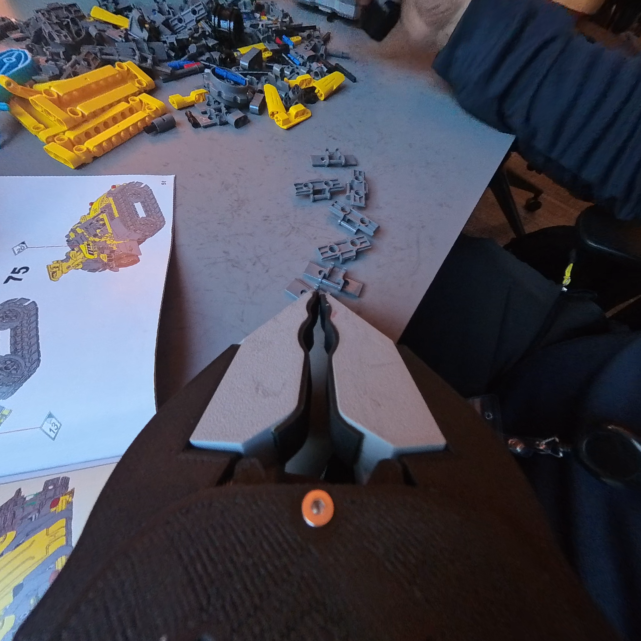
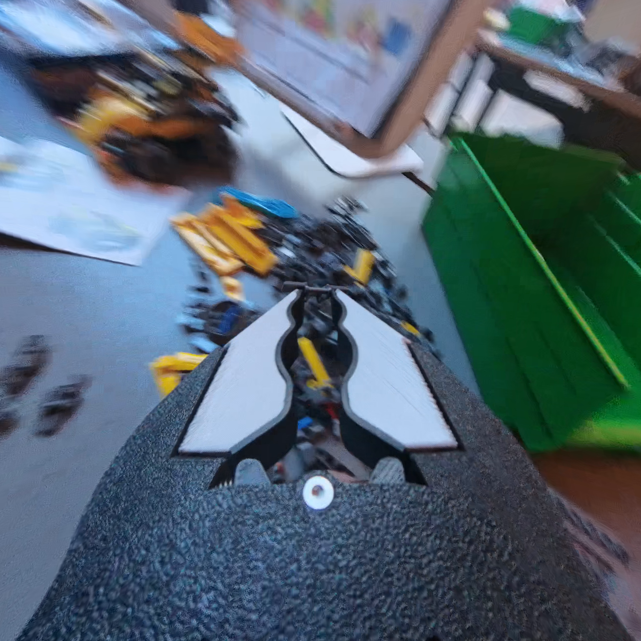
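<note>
I see the grey table [image 1: 242, 225] sharply through the left wrist view; the right wrist view is smeared with blur, so much there is uncertain. Only the right view shows a green bin [image 2: 520, 295] off the table's far right edge, and a large orange-and-black model [image 2: 138, 121] toward the far left. Only the left view shows a person's dark clothing [image 1: 520, 329] past the right edge.

An open manual [image 1: 79, 295] lies at the near left edge. Behind it, along the far edge, sits the parts pile [image 1: 173, 69], with yellow beams [image 1: 93, 107] at its left. A crooked row of grey links [image 1: 343, 222] runs along the right edge, toward me.

My left gripper [image 1: 318, 295] is nearly closed, only a thin slit between its tips, which sit right at the nearest link [image 1: 333, 281]; I cannot tell whether they pinch it.

My right gripper [image 2: 316, 291] hangs over the parts pile, jaws a modest gap apart, with a thin black axle piece [image 2: 310, 287] crossing its tips; whether they grip it is unclear.
</note>
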The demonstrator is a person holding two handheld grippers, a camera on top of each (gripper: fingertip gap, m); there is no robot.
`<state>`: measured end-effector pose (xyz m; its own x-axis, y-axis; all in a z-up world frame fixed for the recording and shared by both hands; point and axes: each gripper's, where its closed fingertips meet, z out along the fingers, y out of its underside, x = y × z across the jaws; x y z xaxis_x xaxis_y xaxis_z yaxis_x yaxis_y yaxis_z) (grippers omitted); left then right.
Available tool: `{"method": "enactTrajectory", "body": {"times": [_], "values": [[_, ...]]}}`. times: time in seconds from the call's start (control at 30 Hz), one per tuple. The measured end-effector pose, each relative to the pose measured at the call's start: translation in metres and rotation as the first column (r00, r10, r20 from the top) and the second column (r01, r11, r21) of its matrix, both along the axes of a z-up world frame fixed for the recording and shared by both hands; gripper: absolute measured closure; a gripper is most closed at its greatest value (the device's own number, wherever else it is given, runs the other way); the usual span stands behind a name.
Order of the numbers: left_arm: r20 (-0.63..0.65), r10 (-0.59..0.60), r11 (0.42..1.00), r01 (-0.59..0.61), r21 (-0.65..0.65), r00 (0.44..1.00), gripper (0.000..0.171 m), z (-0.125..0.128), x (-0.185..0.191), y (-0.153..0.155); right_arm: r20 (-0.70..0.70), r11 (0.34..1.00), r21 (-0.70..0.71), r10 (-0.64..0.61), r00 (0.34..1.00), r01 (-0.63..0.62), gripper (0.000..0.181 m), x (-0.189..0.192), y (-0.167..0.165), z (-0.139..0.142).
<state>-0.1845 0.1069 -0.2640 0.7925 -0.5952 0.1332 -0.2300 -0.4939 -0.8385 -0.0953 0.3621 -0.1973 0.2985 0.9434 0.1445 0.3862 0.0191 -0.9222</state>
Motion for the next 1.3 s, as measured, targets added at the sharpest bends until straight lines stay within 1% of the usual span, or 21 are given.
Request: {"method": "enactTrajectory", "body": {"times": [0.03, 0.07, 0.1, 0.13, 0.2, 0.3, 0.43, 0.5, 0.53, 0.57, 0.63, 0.73, 0.8, 0.87, 0.93, 0.97, 1.03, 1.1, 1.17, 1.23, 1.3], "values": [[0.000, 0.000, 1.000, 0.000, 0.000, 1.000, 0.171, 0.000, 0.000, 0.000, -0.069, 0.992, -0.005, 0.129, 0.989, -0.129, 0.166, -0.008, -0.025, 0.012], [0.000, -0.001, 1.000, 0.001, 0.000, 1.000, 0.171, 0.000, 0.000, 0.000, -0.123, 0.959, -0.027, 0.276, 0.953, -0.281, 0.166, -0.014, -0.054, 0.019], [0.000, -0.001, 1.000, 0.001, 0.000, 1.000, 0.171, 0.000, 0.000, 0.000, -0.141, 0.907, -0.072, 0.403, 0.904, -0.416, 0.166, -0.017, -0.080, 0.019], [0.000, 0.000, 1.000, 0.000, 0.000, 1.000, 0.171, 0.000, 0.000, 0.000, -0.117, 0.855, -0.124, 0.491, 0.863, -0.504, 0.166, -0.019, -0.100, 0.011], [0.002, 0.000, 1.000, 0.000, -0.002, 1.000, 0.171, 0.000, 0.000, 0.000, -0.018, 0.775, -0.184, 0.613, 0.790, -0.605, 0.166, -0.020, -0.130, -0.011], [0.004, 0.000, 1.000, 0.000, -0.004, 1.000, 0.171, 0.000, 0.000, 0.000, 0.110, 0.712, -0.257, 0.693, 0.712, -0.653, 0.166, -0.018, -0.153, -0.041], [0.011, 0.001, 1.000, -0.001, -0.016, 1.000, 0.171, 0.000, 0.000, 0.000, 0.221, 0.715, -0.332, 0.694, 0.685, -0.616, 0.166, -0.009, -0.152, -0.069], [0.022, 0.008, 0.999, -0.007, -0.042, 1.000, 0.170, -0.001, -0.001, 0.001, 0.211, 0.709, -0.340, 0.698, 0.685, -0.618, 0.165, -0.008, -0.153, -0.068], [0.018, 0.031, 0.998, -0.030, -0.060, 0.999, 0.161, -0.001, -0.002, 0.003, 0.193, 0.716, -0.325, 0.690, 0.698, -0.618, 0.163, -0.010, -0.151, -0.063], [0.013, 0.047, 0.997, -0.046, -0.065, 0.999, 0.155, 0.001, -0.001, 0.006, 0.170, 0.721, -0.314, 0.683, 0.711, -0.618, 0.162, -0.011, -0.149, -0.058], [0.003, 0.051, 0.998, -0.051, -0.022, 0.999, 0.149, 0.017, 0.006, 0.014, 0.103, 0.739, -0.287, 0.657, 0.747, -0.610, 0.162, -0.012, -0.140, -0.042], [-0.038, 0.064, 0.995, -0.061, 0.082, 0.997, 0.139, 0.048, 0.018, 0.044, -0.010, 0.824, -0.197, 0.539, 0.842, -0.531, 0.162, -0.017, -0.111, -0.013], [-0.064, 0.058, 0.993, -0.051, 0.103, 0.996, 0.136, 0.058, 0.022, 0.071, -0.106, 0.864, -0.157, 0.467, 0.878, -0.479, 0.162, -0.015, -0.094, 0.008], [-0.082, 0.022, 0.998, -0.016, 0.066, 0.996, 0.135, 0.057, 0.025, 0.100, -0.188, 0.902, -0.131, 0.385, 0.904, -0.412, 0.163, -0.010, -0.075, 0.025], [-0.120, -0.036, 0.998, 0.041, 0.038, 0.992, 0.145, 0.049, 0.024, 0.129, -0.252, 0.914, -0.134, 0.341, 0.905, -0.382, 0.163, -0.005, -0.065, 0.035], [-0.159, -0.082, 0.996, 0.086, 0.017, 0.984, 0.145, 0.043, 0.023, 0.141, -0.277, 0.917, -0.139, 0.327, 0.903, -0.375, 0.163, -0.002, -0.062, 0.039], [-0.251, -0.176, 0.984, 0.178, -0.017, 0.952, 0.146, 0.029, 0.021, 0.161, -0.317, 0.915, -0.151, 0.314, 0.895, -0.375, 0.164, 0.001, -0.058, 0.045], [-0.333, -0.232, 0.972, 0.233, -0.039, 0.914, 0.149, 0.021, 0.016, 0.179, -0.339, 0.909, -0.165, 0.311, 0.888, -0.382, 0.164, 0.002, -0.057, 0.047], [-0.351, -0.329, 0.943, 0.325, -0.071, 0.877, 0.154, 0.016, 0.020, 0.186, -0.336, 0.907, -0.173, 0.311, 0.889, -0.383, 0.164, 0.001, -0.057, 0.045], [-0.333, -0.438, 0.898, 0.420, -0.129, 0.835, 0.155, 0.009, 0.026, 0.182, -0.323, 0.908, -0.173, 0.314, 0.893, -0.382, 0.164, 0.000, -0.057, 0.043], [-0.344, -0.491, 0.871, 0.462, -0.166, 0.800, 0.154, 0.001, 0.028, 0.181, -0.318, 0.906, -0.171, 0.322, 0.892, -0.388, 0.164, 0.000, -0.059, 0.043]]}}
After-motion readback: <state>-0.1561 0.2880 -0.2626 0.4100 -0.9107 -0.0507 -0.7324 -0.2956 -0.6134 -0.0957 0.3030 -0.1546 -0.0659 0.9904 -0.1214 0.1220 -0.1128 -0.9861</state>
